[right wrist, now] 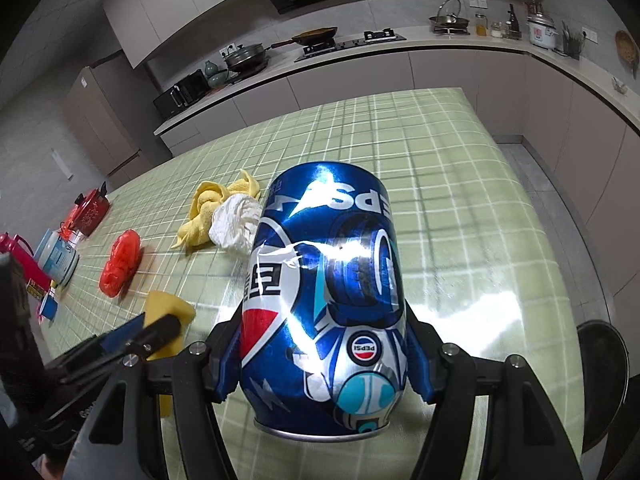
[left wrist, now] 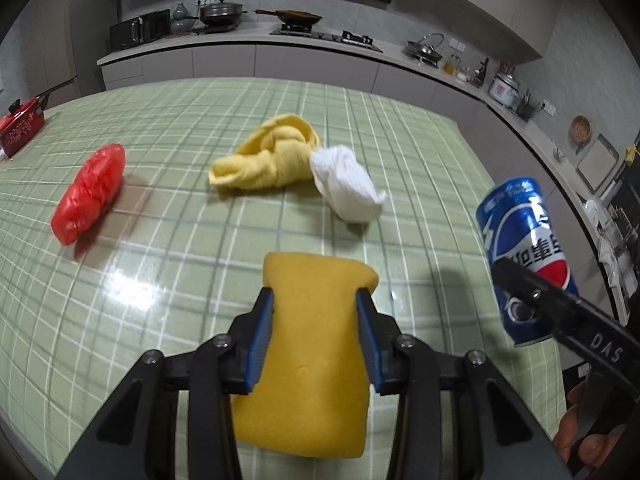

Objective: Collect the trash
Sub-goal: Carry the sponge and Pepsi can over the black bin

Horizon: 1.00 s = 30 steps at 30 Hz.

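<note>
Yellow sponge point(left wrist: 316, 344) is sitting in the lower middle of the left wrist view, where the left gripper point(left wrist: 316, 328) is clenching it between its blue pads point(left wrist: 262, 340); the foam is narrowing a little where the pads are pressing. In the right wrist view the right gripper point(right wrist: 324, 364) is gripping a blue Pepsi can point(right wrist: 324, 304), which is filling the centre of the frame with its print upside down and its metal rim toward the camera. Both things seem to be lifted above the green checked table point(right wrist: 460, 208).

I judge that the step in hand is carrying these two pieces to a bin, which no picture is showing. To do it well, the person should be squeezing the can only lightly, because thin metal dents and slips. The sponge is soft, so a firm pinch is safe.

Still lying on the table are a red plastic bag point(left wrist: 88, 194) at the left, and a yellow cloth point(left wrist: 268, 156) touching a white crumpled tissue point(left wrist: 346, 184) in the upper middle.
</note>
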Available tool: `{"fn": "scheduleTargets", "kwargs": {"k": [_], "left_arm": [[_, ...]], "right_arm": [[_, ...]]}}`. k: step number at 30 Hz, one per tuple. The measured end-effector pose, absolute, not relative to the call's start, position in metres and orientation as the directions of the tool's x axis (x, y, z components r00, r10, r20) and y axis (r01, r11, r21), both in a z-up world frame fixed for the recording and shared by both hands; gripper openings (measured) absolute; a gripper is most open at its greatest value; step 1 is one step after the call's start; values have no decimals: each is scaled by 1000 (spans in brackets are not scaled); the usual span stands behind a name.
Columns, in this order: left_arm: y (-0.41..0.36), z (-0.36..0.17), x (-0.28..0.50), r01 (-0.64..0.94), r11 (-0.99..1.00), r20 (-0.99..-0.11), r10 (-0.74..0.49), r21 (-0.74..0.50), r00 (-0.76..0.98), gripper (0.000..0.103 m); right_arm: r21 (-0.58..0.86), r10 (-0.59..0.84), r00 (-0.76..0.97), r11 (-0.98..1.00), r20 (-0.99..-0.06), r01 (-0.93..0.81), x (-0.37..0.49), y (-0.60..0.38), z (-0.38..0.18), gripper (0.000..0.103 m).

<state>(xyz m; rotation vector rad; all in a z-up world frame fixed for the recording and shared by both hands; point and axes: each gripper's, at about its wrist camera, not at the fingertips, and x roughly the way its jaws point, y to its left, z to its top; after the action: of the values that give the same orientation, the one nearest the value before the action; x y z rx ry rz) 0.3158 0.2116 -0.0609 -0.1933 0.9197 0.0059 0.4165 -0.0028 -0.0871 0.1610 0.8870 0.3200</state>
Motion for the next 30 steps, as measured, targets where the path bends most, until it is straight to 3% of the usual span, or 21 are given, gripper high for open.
{"fn": "scheduleTargets", "kwargs": {"k": [21, 30], "left_arm": [[199, -57, 270, 50, 981, -762, -177, -187, 623, 41], [143, -41, 259, 104, 978, -739, -204, -179, 642, 41]], "right_arm": [[265, 258, 639, 960, -725, -87, 332, -15, -84, 68], [282, 249, 674, 957, -696, -63, 311, -67, -75, 68]]}}
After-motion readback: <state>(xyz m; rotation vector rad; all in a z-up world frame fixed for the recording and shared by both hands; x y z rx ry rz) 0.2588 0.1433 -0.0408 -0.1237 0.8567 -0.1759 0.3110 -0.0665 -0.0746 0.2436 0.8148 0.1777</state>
